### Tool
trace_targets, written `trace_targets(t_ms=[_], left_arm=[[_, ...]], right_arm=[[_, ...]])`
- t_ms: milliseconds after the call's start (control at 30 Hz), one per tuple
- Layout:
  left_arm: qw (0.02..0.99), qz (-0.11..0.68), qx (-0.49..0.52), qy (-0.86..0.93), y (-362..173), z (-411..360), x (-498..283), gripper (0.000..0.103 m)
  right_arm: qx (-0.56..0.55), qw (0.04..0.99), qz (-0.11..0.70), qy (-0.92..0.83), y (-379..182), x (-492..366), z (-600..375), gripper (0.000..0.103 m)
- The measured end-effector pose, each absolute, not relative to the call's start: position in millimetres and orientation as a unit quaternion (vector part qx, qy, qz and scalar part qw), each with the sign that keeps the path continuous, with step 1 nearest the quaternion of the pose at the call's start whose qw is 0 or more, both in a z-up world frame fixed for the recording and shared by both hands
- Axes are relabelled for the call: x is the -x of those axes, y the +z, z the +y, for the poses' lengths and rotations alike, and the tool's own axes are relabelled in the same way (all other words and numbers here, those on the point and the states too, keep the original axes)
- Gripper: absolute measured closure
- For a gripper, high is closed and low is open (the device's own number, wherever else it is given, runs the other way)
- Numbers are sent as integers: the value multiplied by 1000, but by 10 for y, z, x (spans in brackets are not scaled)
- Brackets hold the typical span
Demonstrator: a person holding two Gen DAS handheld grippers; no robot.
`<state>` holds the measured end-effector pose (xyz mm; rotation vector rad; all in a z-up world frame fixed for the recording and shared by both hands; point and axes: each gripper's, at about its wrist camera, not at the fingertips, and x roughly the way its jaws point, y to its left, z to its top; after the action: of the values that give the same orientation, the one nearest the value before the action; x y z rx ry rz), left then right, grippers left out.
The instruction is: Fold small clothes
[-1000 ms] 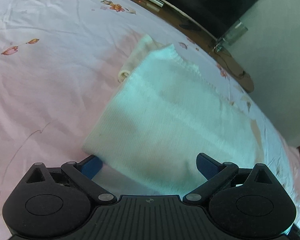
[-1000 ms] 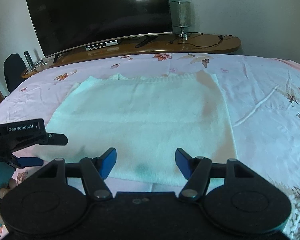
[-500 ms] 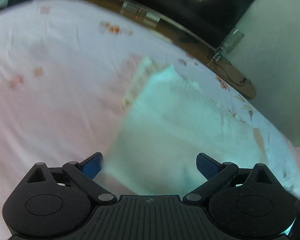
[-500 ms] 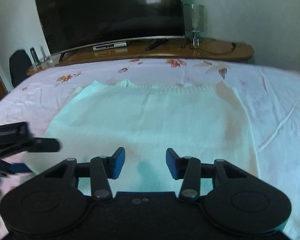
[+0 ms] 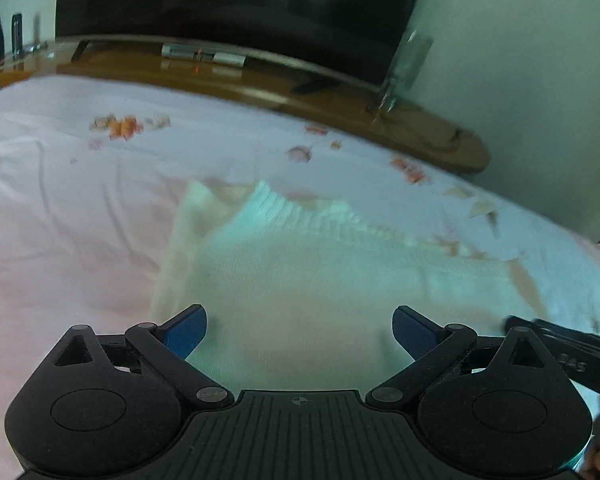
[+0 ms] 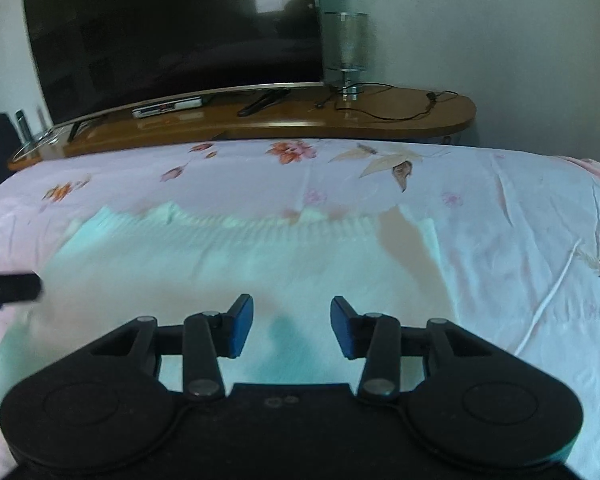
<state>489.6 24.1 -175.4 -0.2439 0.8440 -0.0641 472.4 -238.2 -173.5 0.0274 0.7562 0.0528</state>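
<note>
Both tools released – L tool (image 5: 299, 334) & R tool (image 6: 292, 326) over white knit garment (image 6: 220, 264).

Ribbed knit cloth on pale garment (image 6: 228, 264); smooth printed cotton bedsheet (image 6: 500, 216); glossy wood shelf (image 6: 284, 120); matt black plastic right gripper (image 6: 292, 326).

Sweater (image 6: 228, 264): pale mint-white knit, ribbed band along its far edge, a cream layer at its left side.
Bed sheet (image 6: 500, 216): pale pink, printed with orange-red flowers and beige-brown leaves.
Left hand-held gripper (image 5: 299, 336): black body, blue pads (image 5: 184, 334).
Right hand-held gripper (image 6: 292, 328): black body, blue pads (image 6: 240, 326).
Desk (image 6: 340, 120): glossy brown wood.
Television (image 6: 172, 40): black screen, silver lower edge.
Lamp (image 6: 346, 46): silvery, see-through shade.
Wall (image 6: 500, 40): plain off-white.
</note>
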Motion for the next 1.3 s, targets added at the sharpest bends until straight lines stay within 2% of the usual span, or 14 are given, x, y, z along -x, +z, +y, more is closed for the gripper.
trace_targets(t_ms=[100,167,400,500,567,900,1000,1067,1167,1300], left_arm=[[901,419,109,-15,-1903,221,-5017,4],[903,417,100,-15,-1878,181,-5059,4],[903,417,97,2,-1862,101,-5572,4],[902,422,84,23,-1980,124,-5651,4],[901,428,75,26,-2024,131,-5656,4],[904,427,38,5,-1873,135,-5019,4],[908,418,0,-3,-1903,78,-4769,4],[901,433,14,-2,-1967,122,-4724,3],[895,443,48,9,-1959,244,-4683,4],[899,435,54,5,-1809,342,-4496,4]], right_arm=[[-6,916,401,1,-1926,-4882,-2531,60],[-17,918,396,6,-1946,-4885,-2638,62],[-10,926,377,6,-1790,-5222,-2658,58],[-2,912,411,-7,-1992,-5451,-2731,57],[-5,917,400,-6,-2017,-5474,-2795,55],[-2,916,399,24,-1775,-4790,-2553,54],[-8,914,405,34,-1757,-4615,-2415,53],[4,913,407,35,-1795,-4523,-2308,49],[29,907,419,24,-1930,-4506,-2204,48],[12,912,408,27,-1802,-4394,-2162,49]])
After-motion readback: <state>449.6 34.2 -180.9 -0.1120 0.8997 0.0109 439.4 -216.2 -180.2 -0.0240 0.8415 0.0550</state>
